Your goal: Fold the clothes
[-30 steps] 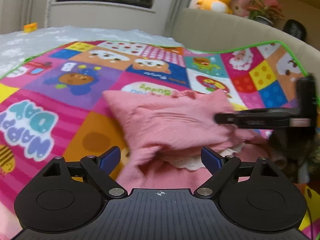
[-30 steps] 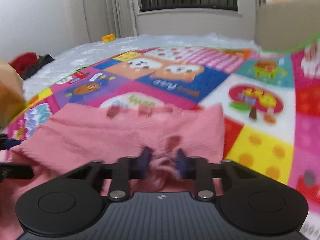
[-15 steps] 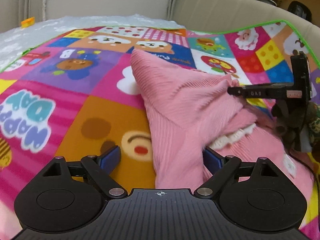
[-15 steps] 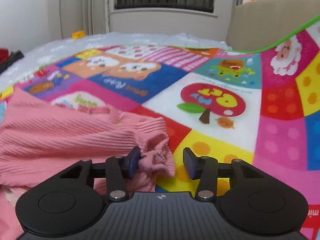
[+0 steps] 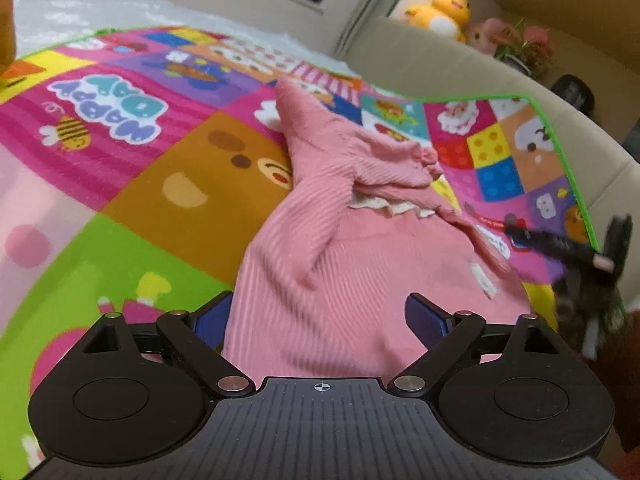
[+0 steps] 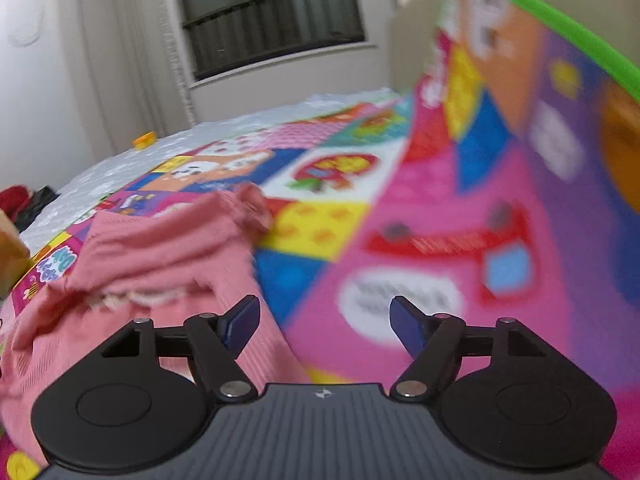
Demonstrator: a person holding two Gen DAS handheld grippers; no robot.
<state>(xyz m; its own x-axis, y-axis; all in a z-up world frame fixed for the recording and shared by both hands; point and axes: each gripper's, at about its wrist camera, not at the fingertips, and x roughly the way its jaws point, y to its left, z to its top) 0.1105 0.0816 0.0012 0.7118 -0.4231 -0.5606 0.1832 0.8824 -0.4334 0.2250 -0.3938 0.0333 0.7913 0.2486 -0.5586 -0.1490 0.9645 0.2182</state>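
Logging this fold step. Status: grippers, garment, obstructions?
Left gripper open, garment between fingers, ungripped. Right gripper open, empty, beside it. Pink ribbed garment rumpled on play mat, sleeve folded across. No obstructions.

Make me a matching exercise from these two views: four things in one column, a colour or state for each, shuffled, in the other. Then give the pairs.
Things:
1. garment
2. plush duck
3. mat border
4. right gripper

Colour or state:
A. green
B. open, holding nothing
C. pink, ribbed, a sleeve folded over it
D. yellow, on the ledge behind the sofa

Pairs: 1-C, 2-D, 3-A, 4-B
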